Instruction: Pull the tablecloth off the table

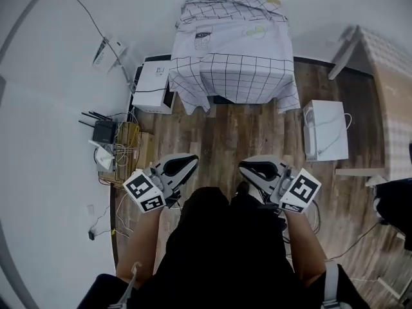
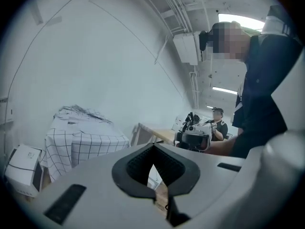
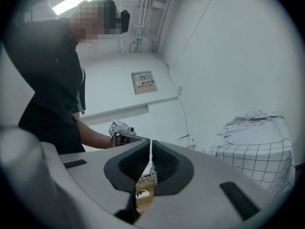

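The person wears black clothing (image 1: 222, 250) that fills the lower middle of the head view. In the right gripper view, at upper left, it reads as a dark short-sleeved top (image 3: 47, 80). A pale strap (image 1: 330, 286) shows at the head view's lower right. The left gripper (image 1: 182, 166) and right gripper (image 1: 256, 167) have pale grey shells with black ribbed pads (image 2: 136, 165). Each carries a cube (image 1: 145, 192) of black-and-white square markers.

Whole table hidden under tablecloth (image 1: 239, 60), label (image 1: 202, 38) on it unreadable, desk (image 1: 394, 95) cut off at right
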`<state>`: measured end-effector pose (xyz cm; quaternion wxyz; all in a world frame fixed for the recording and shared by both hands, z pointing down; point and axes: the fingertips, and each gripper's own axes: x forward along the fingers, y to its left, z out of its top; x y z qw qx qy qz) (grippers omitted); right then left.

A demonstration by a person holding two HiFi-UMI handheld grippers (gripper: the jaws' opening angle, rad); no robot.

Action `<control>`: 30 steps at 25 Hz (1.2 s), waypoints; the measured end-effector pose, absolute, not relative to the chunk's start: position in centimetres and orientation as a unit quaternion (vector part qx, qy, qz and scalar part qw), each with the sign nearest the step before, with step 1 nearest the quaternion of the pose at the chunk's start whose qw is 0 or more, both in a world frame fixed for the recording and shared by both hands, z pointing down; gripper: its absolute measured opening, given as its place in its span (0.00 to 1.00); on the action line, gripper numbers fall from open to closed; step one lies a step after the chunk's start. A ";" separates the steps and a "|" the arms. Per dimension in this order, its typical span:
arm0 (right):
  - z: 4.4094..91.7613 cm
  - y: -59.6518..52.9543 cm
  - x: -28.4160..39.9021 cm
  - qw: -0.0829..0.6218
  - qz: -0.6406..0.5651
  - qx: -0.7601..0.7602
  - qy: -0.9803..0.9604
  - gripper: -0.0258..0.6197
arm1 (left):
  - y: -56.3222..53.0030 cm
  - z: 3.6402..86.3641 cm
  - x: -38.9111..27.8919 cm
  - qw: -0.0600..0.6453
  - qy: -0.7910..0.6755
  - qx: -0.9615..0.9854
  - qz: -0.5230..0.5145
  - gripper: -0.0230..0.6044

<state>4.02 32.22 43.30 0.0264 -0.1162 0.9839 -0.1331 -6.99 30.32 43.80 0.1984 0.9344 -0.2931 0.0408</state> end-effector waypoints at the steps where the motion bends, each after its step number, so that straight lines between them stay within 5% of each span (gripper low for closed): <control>1: 43.1 31.5 4.4 0.037 -0.137 -0.115 0.983 0.08 | 29.4 43.5 -7.0 0.197 -0.294 0.934 0.043 0.05; 8: 42.3 27.2 5.3 0.082 -0.139 -0.063 0.985 0.08 | 22.6 44.1 -5.7 0.198 -0.288 0.936 0.043 0.05; 14: 43.0 21.3 3.9 0.063 -0.127 -0.072 0.987 0.08 | 15.7 41.8 -7.1 0.202 -0.285 0.936 -0.044 0.05; 22: 41.1 8.0 1.0 0.045 -0.118 -0.114 0.985 0.08 | 4.2 43.3 -9.5 0.197 -0.245 0.949 -0.014 0.05; 30: 40.3 -3.4 -2.3 0.037 -0.112 -0.172 0.978 0.23 | -6.1 44.3 -11.6 0.191 -0.214 0.958 0.000 0.05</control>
